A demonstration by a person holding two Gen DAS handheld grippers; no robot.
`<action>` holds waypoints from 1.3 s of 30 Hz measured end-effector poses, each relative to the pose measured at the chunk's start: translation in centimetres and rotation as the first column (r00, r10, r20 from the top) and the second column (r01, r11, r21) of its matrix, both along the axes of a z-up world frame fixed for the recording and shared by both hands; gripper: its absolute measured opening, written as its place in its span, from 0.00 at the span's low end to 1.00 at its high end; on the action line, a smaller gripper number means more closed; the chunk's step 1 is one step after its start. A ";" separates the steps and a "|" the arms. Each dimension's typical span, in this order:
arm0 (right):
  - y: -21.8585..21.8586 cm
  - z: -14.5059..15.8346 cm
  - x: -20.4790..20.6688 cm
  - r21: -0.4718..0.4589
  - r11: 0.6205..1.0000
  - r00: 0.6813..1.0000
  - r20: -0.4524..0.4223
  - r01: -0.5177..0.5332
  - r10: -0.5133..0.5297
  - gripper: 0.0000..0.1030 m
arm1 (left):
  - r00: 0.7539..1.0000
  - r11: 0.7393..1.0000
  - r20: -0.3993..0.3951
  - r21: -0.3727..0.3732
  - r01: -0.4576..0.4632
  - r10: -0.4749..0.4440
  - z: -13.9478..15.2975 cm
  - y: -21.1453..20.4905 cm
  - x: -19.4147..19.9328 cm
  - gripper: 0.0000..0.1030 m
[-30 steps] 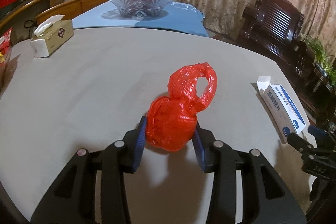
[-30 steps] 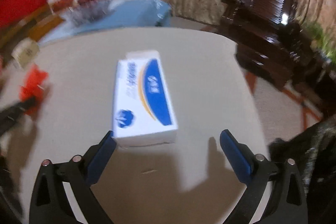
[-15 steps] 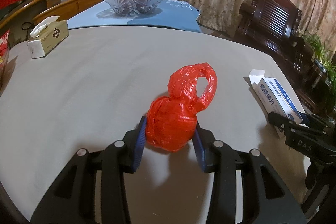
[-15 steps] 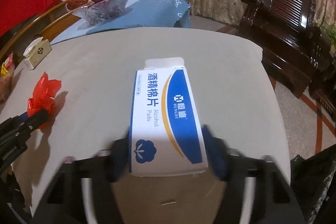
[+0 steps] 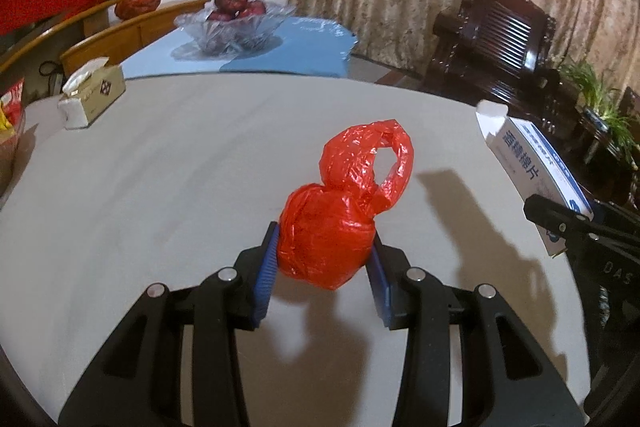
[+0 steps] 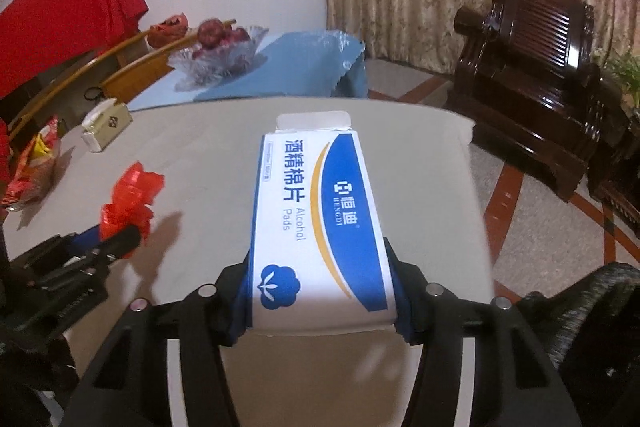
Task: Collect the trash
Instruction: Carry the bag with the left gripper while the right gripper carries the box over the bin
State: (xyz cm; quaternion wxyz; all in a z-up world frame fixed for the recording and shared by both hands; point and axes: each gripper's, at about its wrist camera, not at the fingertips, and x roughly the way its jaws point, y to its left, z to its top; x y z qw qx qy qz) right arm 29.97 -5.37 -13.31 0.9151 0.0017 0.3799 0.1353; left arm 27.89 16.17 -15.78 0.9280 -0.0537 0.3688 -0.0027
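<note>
A crumpled red plastic bag hangs above the grey table, pinched between the blue pads of my left gripper, which is shut on it. The bag's loop handle sticks up beyond the fingers. My right gripper is shut on a white and blue alcohol pads box, held off the table with its open flap pointing away. The same box shows at the right edge of the left wrist view. The red bag and left gripper appear at the left of the right wrist view.
A tissue box lies at the table's far left. A glass bowl of red fruit stands on a blue cloth behind. Snack packets sit at the left edge. A dark wooden armchair stands right of the table, on patterned floor.
My right gripper closed on the alcohol pads box and raised it off the table. My left gripper, still holding the red bag, lifted and shifted, so its shadow now falls below it.
</note>
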 end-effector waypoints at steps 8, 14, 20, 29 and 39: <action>-3.8 3.4 -4.4 0.028 0.999 0.999 0.044 0.030 -0.031 0.54 | 0.997 0.999 0.064 -0.012 0.050 -0.049 3.3 -4.7 -3.3 0.38; -6.9 5.7 -7.7 0.030 0.998 0.995 0.082 0.062 -0.064 0.54 | 0.991 0.995 0.096 -0.020 0.096 -0.093 5.1 -8.4 -5.5 0.38; -10.8 7.4 -11.0 0.033 0.994 0.988 0.112 0.105 -0.108 0.54 | 0.980 0.987 0.118 -0.013 0.160 -0.157 6.4 -12.3 -7.6 0.38; -16.9 8.4 -15.4 0.023 0.977 0.968 0.130 0.214 -0.215 0.54 | 0.953 0.962 0.142 -0.009 0.272 -0.268 7.3 -19.4 -10.0 0.38; -23.6 7.3 -18.8 0.006 0.938 0.933 0.107 0.345 -0.344 0.54 | 0.913 0.920 0.137 -0.018 0.391 -0.385 6.7 -25.6 -11.2 0.38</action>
